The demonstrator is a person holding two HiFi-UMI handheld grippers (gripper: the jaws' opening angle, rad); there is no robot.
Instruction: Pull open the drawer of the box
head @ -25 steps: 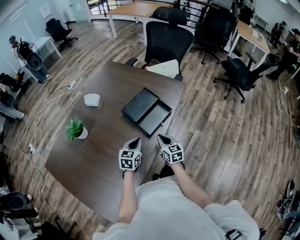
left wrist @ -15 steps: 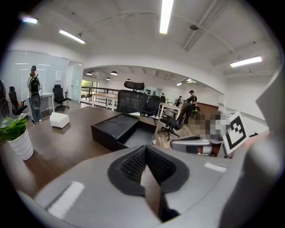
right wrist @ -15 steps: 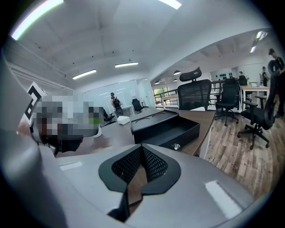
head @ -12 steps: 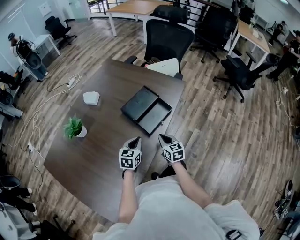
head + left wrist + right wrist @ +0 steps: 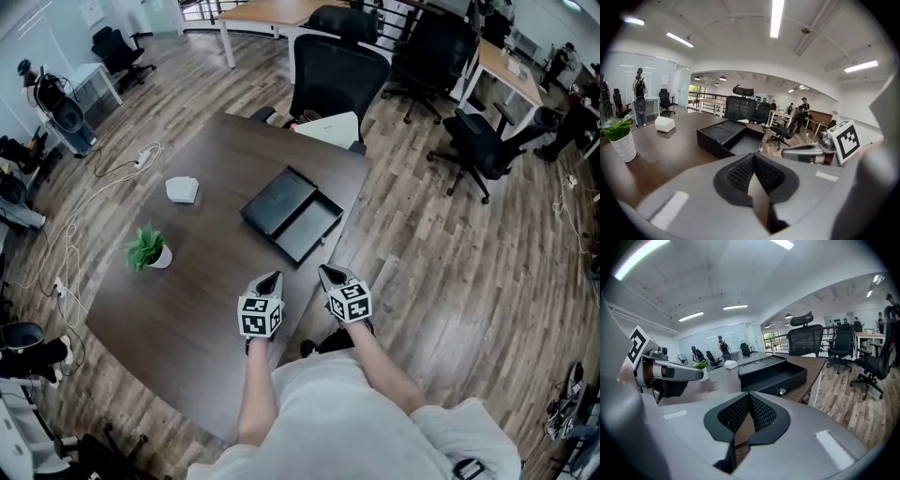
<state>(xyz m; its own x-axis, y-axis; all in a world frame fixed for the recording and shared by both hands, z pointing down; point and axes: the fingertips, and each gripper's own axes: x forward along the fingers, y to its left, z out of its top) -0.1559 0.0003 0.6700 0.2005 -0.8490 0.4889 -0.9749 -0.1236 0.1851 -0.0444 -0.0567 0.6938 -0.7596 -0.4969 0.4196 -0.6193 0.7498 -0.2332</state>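
Note:
A black box (image 5: 278, 205) lies on the dark brown table (image 5: 206, 272), with its drawer (image 5: 311, 230) slid out toward the table's right edge; a small metal knob (image 5: 781, 391) shows on the drawer front. Both grippers hover near the table's front edge, well short of the box. My left gripper (image 5: 271, 279) is shut with nothing in it, its pads (image 5: 751, 171) meeting. My right gripper (image 5: 326, 275) is also shut and empty, pads (image 5: 749, 412) together. In the left gripper view the box (image 5: 721, 138) sits ahead with the drawer (image 5: 745, 143) to its right.
A small potted plant (image 5: 147, 251) stands at the table's left, a white folded object (image 5: 183, 189) farther back. A white sheet (image 5: 330, 130) lies at the far edge by a black office chair (image 5: 336, 80). More chairs and desks stand on the wood floor to the right.
Both grippers stay shut near the table's front edge and have barely shifted. The drawer stands out the same amount. The head camera has drifted slightly.

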